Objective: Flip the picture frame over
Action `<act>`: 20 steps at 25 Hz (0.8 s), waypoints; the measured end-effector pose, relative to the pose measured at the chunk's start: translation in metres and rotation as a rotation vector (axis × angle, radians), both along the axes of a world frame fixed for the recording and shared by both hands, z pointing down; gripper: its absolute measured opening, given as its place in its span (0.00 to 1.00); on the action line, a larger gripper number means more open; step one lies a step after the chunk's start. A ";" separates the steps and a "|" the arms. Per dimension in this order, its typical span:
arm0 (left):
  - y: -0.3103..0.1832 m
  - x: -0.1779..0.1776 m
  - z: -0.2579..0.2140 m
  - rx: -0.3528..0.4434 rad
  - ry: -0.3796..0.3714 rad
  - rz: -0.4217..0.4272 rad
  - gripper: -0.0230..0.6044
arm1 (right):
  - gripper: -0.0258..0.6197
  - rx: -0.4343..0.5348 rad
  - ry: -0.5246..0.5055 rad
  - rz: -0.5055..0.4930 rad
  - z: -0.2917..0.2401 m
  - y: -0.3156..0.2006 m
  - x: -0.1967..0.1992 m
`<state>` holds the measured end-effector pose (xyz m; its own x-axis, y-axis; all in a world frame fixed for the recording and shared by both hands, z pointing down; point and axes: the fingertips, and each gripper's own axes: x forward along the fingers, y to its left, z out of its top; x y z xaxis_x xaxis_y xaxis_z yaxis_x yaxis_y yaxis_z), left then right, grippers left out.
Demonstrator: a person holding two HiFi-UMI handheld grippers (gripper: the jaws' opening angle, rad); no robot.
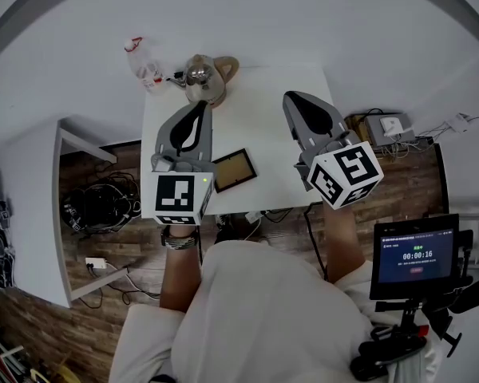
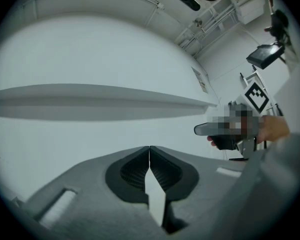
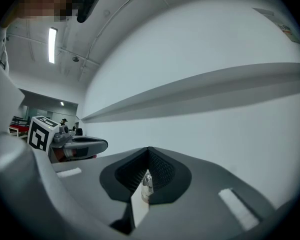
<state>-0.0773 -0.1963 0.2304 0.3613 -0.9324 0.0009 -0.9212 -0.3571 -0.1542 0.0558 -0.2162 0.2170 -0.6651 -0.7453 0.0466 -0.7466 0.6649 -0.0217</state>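
Currently clenched, empty: left gripper (image 1: 198, 110), right gripper (image 1: 294, 100) — above frame (image 1: 234, 170); approaching shut risks shoving it off table (image 1: 263, 126).

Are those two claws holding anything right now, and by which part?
Nothing is held. The left gripper and right gripper are both shut empty; the picture frame lies free on the table. A shiny speck behind the right tips is unclear.

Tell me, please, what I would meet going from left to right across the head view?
In order: tangle of cables on the floor → left claw → picture frame → right claw → timer screen. The bottle and kettle overlap the left claw's span, so they are left out.
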 end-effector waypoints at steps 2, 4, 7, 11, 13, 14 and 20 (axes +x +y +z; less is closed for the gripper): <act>0.000 0.000 0.004 -0.007 0.001 -0.001 0.04 | 0.04 -0.005 0.004 -0.002 0.002 0.000 0.001; -0.001 0.001 0.009 -0.018 0.005 -0.002 0.04 | 0.04 -0.008 0.006 -0.002 0.003 0.000 0.001; -0.003 0.002 0.014 -0.035 0.006 0.000 0.04 | 0.04 -0.009 0.009 -0.001 0.003 0.001 0.001; -0.002 0.002 0.019 -0.045 0.003 -0.007 0.04 | 0.04 -0.020 0.012 -0.008 0.007 0.001 0.002; -0.002 0.002 0.021 -0.050 0.004 -0.007 0.04 | 0.04 -0.028 0.008 -0.012 0.010 0.001 0.002; -0.001 0.002 0.021 -0.053 0.006 -0.007 0.04 | 0.04 -0.032 0.006 -0.013 0.011 0.001 0.002; -0.001 0.001 0.028 -0.068 0.005 -0.013 0.04 | 0.04 -0.050 0.004 -0.023 0.017 0.001 0.001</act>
<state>-0.0761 -0.1975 0.2584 0.3496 -0.9348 0.0631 -0.9265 -0.3549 -0.1254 0.0571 -0.2149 0.2340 -0.6819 -0.7264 0.0861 -0.7312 0.6801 -0.0529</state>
